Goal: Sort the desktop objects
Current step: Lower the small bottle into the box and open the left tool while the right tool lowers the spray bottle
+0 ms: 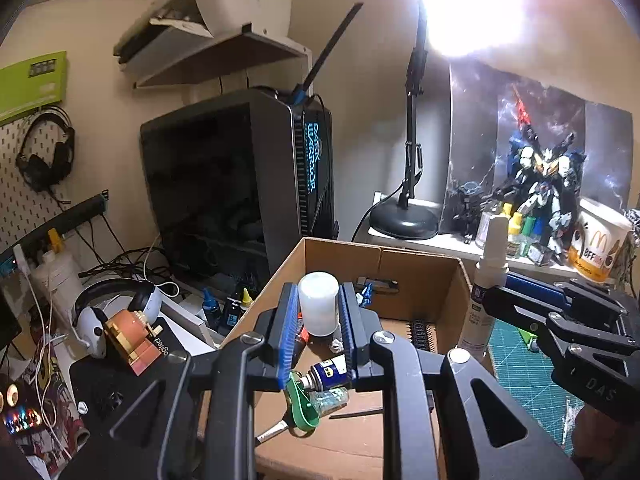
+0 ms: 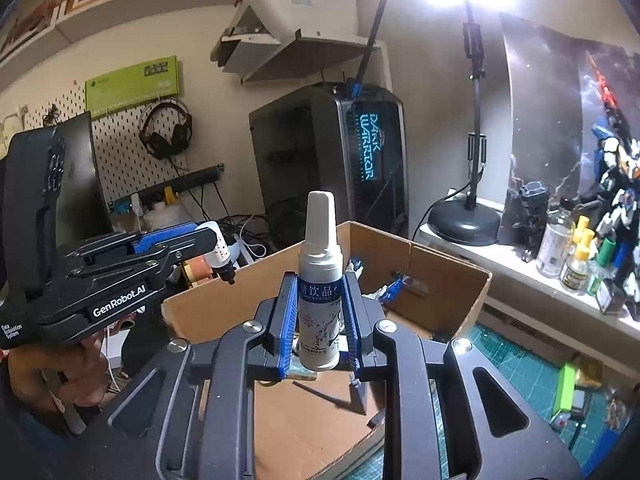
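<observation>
My left gripper [image 1: 319,310] is shut on a small white bottle [image 1: 319,309] and holds it above the open cardboard box [image 1: 420,264]. In the right wrist view the same bottle [image 2: 221,254] points its black tip down, left of the box [image 2: 448,276]. My right gripper [image 2: 320,304] is shut on a tall white spray bottle [image 2: 320,280], upright over the box's near side. That bottle also shows in the left wrist view [image 1: 486,292], at the box's right wall. Inside the box lie a blue-labelled tube [image 1: 328,374], a green loop [image 1: 300,404] and a clear vial [image 1: 332,398].
A black PC tower [image 1: 240,184] stands behind the box. A desk lamp base [image 1: 404,220], small bottles [image 1: 516,232], a robot model [image 1: 548,176] and a paper cup [image 1: 598,246] line the right ledge. White headphones [image 1: 116,312] and a brick model [image 1: 130,338] sit left. A green cutting mat [image 2: 532,376] lies right.
</observation>
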`<state>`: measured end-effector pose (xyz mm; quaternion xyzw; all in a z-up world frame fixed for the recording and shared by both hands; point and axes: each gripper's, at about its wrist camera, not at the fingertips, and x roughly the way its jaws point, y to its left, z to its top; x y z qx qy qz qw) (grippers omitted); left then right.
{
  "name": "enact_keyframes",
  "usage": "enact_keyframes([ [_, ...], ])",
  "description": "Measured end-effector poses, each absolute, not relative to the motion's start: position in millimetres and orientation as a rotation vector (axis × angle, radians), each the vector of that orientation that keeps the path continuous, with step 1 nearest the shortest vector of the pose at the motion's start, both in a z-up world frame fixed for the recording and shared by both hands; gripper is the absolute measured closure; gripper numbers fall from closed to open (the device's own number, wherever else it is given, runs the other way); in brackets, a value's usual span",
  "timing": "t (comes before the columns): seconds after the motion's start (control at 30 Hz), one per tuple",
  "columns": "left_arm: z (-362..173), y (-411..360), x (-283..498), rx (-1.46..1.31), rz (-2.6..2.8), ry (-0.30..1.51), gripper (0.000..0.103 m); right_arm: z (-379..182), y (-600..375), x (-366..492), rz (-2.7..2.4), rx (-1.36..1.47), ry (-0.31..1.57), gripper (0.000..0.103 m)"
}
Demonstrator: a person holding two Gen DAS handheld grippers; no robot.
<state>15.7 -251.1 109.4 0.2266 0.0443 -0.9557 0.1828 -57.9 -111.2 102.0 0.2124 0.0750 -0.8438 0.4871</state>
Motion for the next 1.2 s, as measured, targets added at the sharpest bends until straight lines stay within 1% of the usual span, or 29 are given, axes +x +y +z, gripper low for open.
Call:
enact_keyframes([
  [0.27,95,-272,-39,0.846,-2.695,0.152,0.082,95,-138,-92,-2.036,0.592,0.236,0.083],
  [0.47,70,-290,-85,1.131,-2.685,0.258,0.083,75,-162,-126,-2.014,0.712,0.281,0.083],
  [0.57,55,-295,-104,1.273,-2.650,0.283,0.082,65,-171,-141,-1.998,0.781,0.296,0.083],
  [0.77,31,-297,-128,1.445,-2.566,0.258,0.082,49,-179,-159,-1.966,0.879,0.315,0.083],
  [0.87,18,-298,-134,1.537,-2.539,0.290,0.083,40,-182,-164,-1.942,0.928,0.321,0.083],
  [0.97,10,-298,-138,1.590,-2.515,0.307,0.082,35,-183,-166,-1.931,0.953,0.333,0.085],
  [1.0,8,-298,-138,1.597,-2.506,0.306,0.082,33,-184,-166,-1.927,0.961,0.337,0.087],
  [1.03,6,-298,-139,1.604,-2.498,0.306,0.082,31,-184,-167,-1.924,0.969,0.342,0.093],
  [1.2,4,-300,-139,1.611,-2.482,0.302,0.082,25,-186,-169,-1.907,1.003,0.356,0.093],
])
